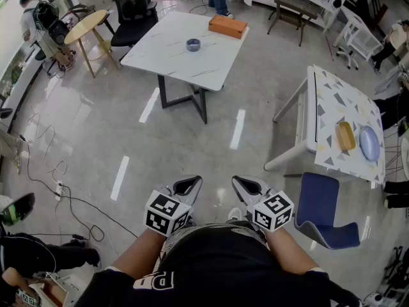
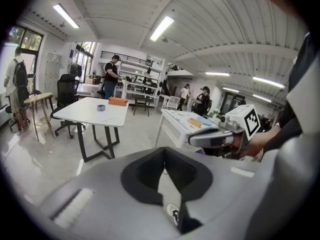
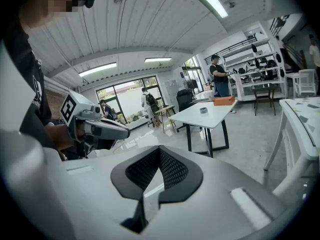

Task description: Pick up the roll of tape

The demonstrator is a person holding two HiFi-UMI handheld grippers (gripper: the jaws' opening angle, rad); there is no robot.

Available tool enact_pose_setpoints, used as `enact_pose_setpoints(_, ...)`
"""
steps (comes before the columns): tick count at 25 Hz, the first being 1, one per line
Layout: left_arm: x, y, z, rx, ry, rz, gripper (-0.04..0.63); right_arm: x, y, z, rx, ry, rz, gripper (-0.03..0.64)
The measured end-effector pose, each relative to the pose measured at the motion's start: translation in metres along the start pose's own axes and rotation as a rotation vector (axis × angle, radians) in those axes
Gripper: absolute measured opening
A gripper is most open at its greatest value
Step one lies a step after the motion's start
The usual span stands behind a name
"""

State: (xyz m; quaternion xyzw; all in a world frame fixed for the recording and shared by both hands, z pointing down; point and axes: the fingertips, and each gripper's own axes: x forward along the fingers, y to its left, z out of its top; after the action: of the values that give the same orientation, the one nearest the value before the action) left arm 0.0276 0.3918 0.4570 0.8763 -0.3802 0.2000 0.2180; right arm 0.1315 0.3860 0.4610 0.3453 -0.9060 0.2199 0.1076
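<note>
A ring of tape [image 1: 193, 44] lies on the smooth white table [image 1: 167, 61]. Well away from it, the left gripper [image 1: 190, 183] and right gripper [image 1: 243, 184] are held level, fingers closed and empty.

The frames are showing an open-plan lab or workshop: a white counter [image 1: 172, 62] and an office chair [image 1: 133, 8] are standing on a polished grey floor [image 1: 255, 88] under strip lights [image 2: 161, 28]. Equipment racks [image 2: 137, 81] are lining the far wall, cables [image 1: 48, 178] are trailing across the floor, and a person [image 2: 110, 76] is standing at the racks.
</note>
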Motion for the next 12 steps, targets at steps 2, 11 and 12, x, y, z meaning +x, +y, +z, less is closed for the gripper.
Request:
enact_pose_setpoints(2, -0.0012, 0.0023, 0.0015, 0.004, -0.001, 0.003, 0.060, 0.0024, 0.0018, 0.0017, -0.007, 0.001, 0.004, -0.005)
enact_pose_setpoints(11, -0.0041, 0.0041, 0.0025, 0.032, 0.000, 0.000, 0.060, 0.0085, 0.0019, 0.0019, 0.014, 0.002, -0.005, -0.005)
enact_pose_setpoints(12, -0.0040, 0.0038, 0.0021, 0.032, 0.001, 0.000, 0.060, 0.0091, 0.0017, 0.0015, 0.026, 0.000, -0.004, -0.004)
